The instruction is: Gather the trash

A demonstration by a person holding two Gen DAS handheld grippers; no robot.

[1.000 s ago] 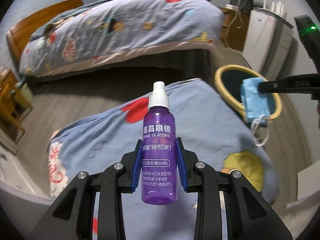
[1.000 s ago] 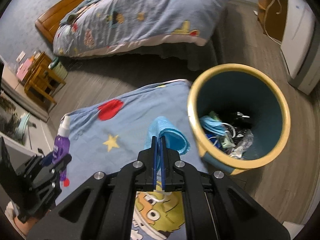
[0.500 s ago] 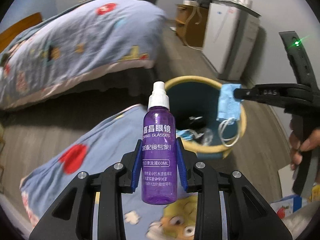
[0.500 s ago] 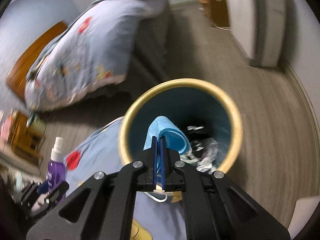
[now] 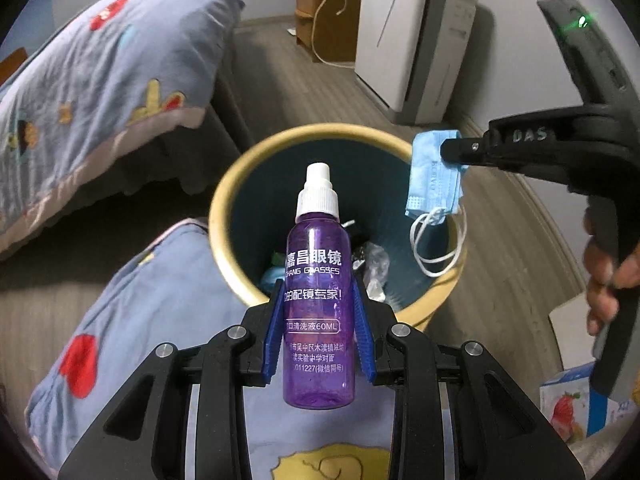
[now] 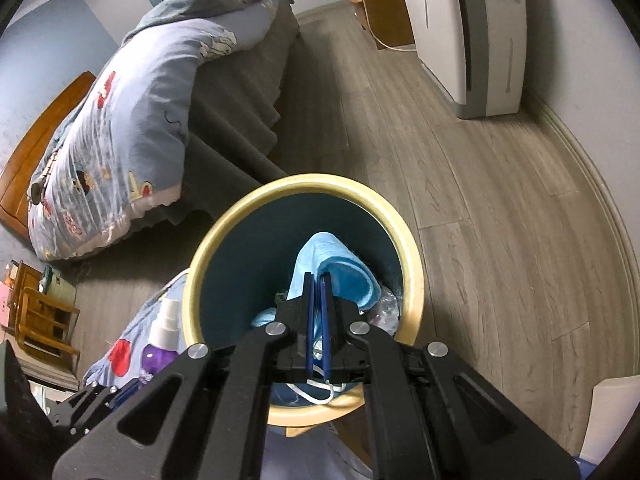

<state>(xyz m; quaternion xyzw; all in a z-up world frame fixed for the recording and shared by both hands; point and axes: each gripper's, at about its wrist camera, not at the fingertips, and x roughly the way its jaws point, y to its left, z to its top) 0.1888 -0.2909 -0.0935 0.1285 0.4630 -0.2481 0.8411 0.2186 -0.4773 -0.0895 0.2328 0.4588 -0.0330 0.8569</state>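
The left gripper clamps a purple spray bottle upright between its blue pads, held over the near rim of a yellow-rimmed waste bin. The right gripper is closed tight on a blue face mask, which dangles its white ear loops above the bin's trash-filled interior. A patterned quilt lies beside the bin.

A purple spray bottle with white cap stands upright above the yellow-rimmed bin. A folded blue face mask hangs over the bin's rim, white loops dangling.
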